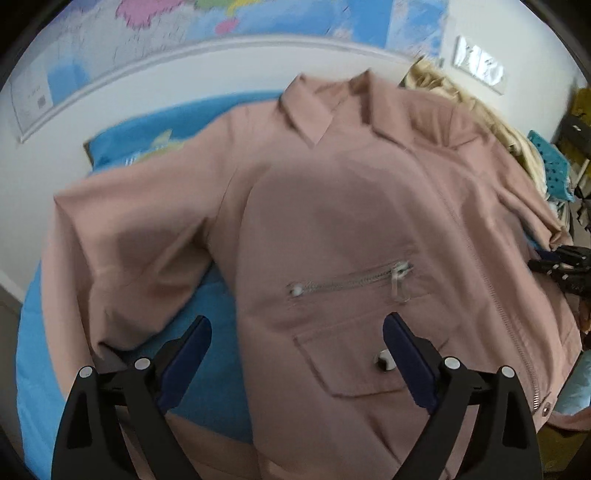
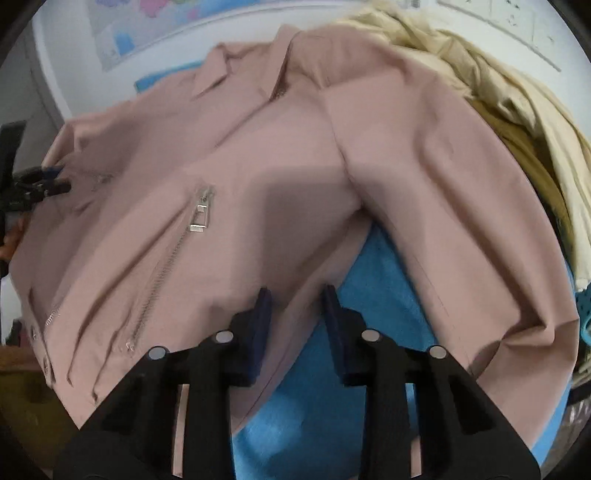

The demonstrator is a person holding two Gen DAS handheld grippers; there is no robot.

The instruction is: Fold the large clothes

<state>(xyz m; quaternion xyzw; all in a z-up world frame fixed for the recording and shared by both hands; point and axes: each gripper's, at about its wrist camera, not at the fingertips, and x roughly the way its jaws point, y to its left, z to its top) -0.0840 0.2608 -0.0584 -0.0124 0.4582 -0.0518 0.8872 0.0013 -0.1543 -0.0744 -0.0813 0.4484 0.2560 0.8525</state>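
Right now we have the pink jacket (image 1: 354, 206) spread front-up on the blue surface (image 1: 214, 369), collar toward the wall. Our left claw (image 1: 297, 354) hangs wide apart above the flap pocket (image 1: 347, 362), gripping nothing; our right claw (image 2: 297, 325) stands partly apart over the jacket's side edge, and nothing looks pinched. We judge the risk is a shallow pinch: the cloth could slip and the right sleeve (image 2: 461, 229) bunch. A beige heap (image 2: 517, 103) crowds that sleeve and could snag. A map (image 1: 258, 18) hangs on the wall.
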